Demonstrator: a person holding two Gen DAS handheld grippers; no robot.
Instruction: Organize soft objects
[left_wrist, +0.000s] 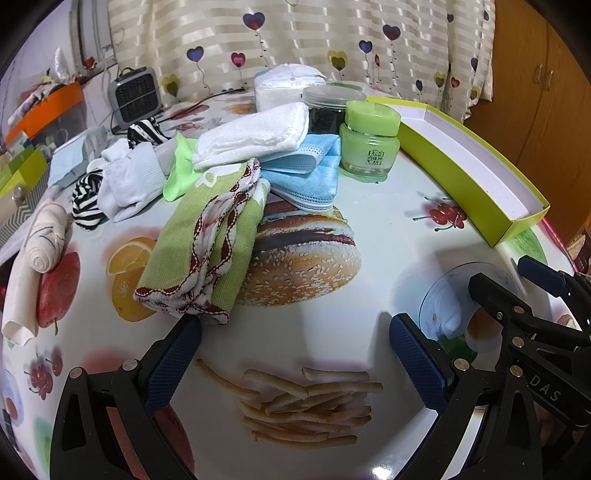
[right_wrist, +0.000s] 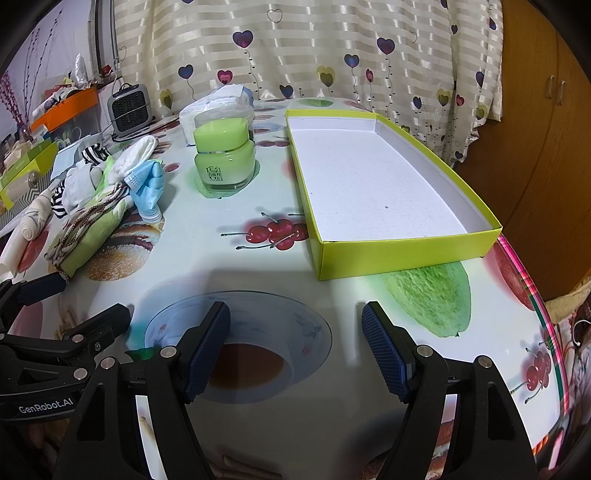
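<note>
both grippers wide and empty over the printed table

the left gripper (left_wrist: 295, 354) hovers low, jaws spread, its left pad just beside the near end of the green folded cloth (left_wrist: 207, 243). the cloth's long axis runs away toward the masks (left_wrist: 310, 173) and white towel (left_wrist: 255, 136). the right gripper (right_wrist: 295, 347) hangs spread and empty before the yellow-green box (right_wrist: 402, 254). "genrobot.ai" shows on the left gripper's body.

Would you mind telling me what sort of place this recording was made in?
Most likely a room in someone's home: a table with a food-print tablecloth, a heart-patterned curtain behind it, wooden cabinet doors to the right, and a small heater on the table.
</note>
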